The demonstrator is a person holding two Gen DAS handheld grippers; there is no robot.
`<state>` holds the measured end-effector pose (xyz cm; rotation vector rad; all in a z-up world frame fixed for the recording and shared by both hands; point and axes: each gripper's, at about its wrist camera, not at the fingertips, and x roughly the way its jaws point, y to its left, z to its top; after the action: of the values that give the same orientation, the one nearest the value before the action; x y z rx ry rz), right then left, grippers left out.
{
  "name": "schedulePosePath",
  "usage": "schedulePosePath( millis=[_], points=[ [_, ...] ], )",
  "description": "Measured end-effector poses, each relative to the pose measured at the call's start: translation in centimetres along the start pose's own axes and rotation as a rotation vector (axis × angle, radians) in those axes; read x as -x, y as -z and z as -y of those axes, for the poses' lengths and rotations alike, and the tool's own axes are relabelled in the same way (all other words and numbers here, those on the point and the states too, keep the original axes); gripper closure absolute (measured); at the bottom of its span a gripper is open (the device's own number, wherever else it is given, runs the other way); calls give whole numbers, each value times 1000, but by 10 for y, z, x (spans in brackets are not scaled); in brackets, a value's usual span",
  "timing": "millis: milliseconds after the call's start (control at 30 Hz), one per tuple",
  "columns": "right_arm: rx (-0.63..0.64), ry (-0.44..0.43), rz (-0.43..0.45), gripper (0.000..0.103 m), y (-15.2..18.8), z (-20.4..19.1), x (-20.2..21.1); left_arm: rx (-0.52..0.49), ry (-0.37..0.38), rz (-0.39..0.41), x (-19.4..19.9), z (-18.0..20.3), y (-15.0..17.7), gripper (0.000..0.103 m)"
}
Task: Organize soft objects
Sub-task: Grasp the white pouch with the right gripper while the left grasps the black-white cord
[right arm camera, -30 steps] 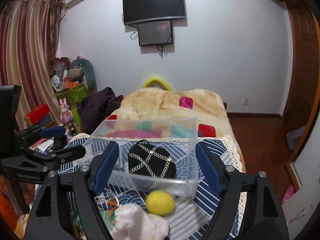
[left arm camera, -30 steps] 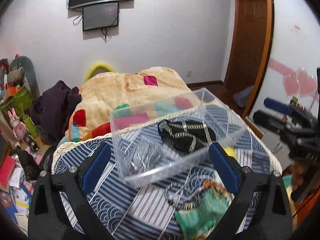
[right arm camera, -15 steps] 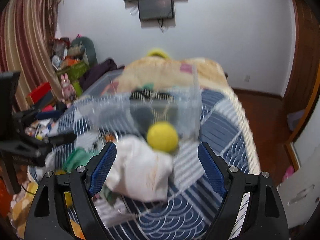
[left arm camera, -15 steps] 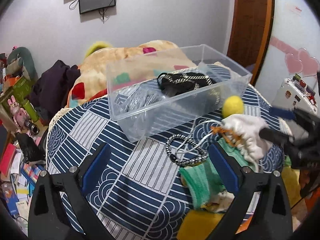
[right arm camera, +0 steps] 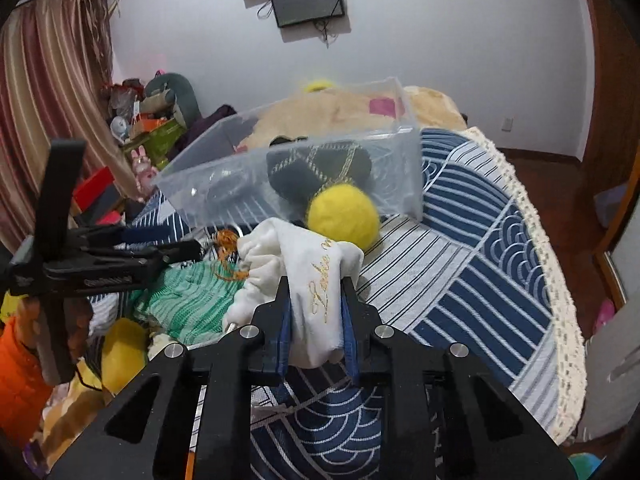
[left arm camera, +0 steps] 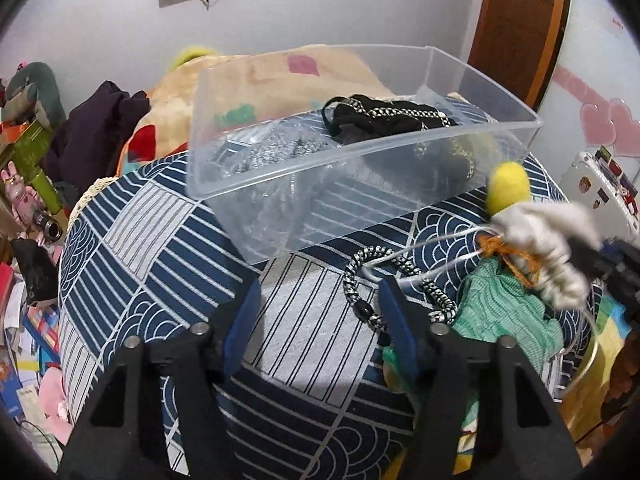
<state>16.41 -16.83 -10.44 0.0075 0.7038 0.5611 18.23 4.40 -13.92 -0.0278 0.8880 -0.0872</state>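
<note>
Right gripper (right arm camera: 314, 322): nearest the right wrist camera; its blue-padded fingers are closed tightly on a white pouch.
White pouch (right arm camera: 316, 280): soft white cloth with gold script lettering, pinched between the right gripper's fingers, its gathered top spreading away from the camera over the surface; its edges look blurred in the left wrist view.
Left gripper (left arm camera: 320, 312): fingers partly apart with nothing between them, poised over the patterned cloth.
Surface (right arm camera: 480, 264): covered by a navy and white cloth of stripes and wave shapes, with a cream lace edge.
Braided cord (left arm camera: 360, 280): black and white loop lying on the cloth just beyond the left gripper's right finger.
Green knit item (left arm camera: 508, 312): crumpled at the cloth's edge, beside the cord and under the white pouch.
Yellow ball (right arm camera: 344, 214): fuzzy, just beyond the pouch, against the bin's near wall.
Clear plastic bin (left arm camera: 400, 148): sits on the cloth farther back, open at the top.
Black item with pale chain pattern (left arm camera: 384, 120): lies inside the bin.
Bed blanket (left arm camera: 260, 76): tan with coloured patches, behind the bin.
</note>
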Motion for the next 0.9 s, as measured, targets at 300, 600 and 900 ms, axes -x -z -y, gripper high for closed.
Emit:
schedulePosePath(
  millis=[300, 600, 900],
  points=[
    [-26, 11, 135, 84, -16, 10, 41, -33, 65, -15, -14, 13, -4, 84],
    [-37, -41, 177, 84, -25, 4, 49, -40, 89, 38, 12, 15, -3, 98],
    [-24, -42, 250, 83, -49, -4, 51, 4, 98, 204, 72, 6, -24, 98]
  ],
)
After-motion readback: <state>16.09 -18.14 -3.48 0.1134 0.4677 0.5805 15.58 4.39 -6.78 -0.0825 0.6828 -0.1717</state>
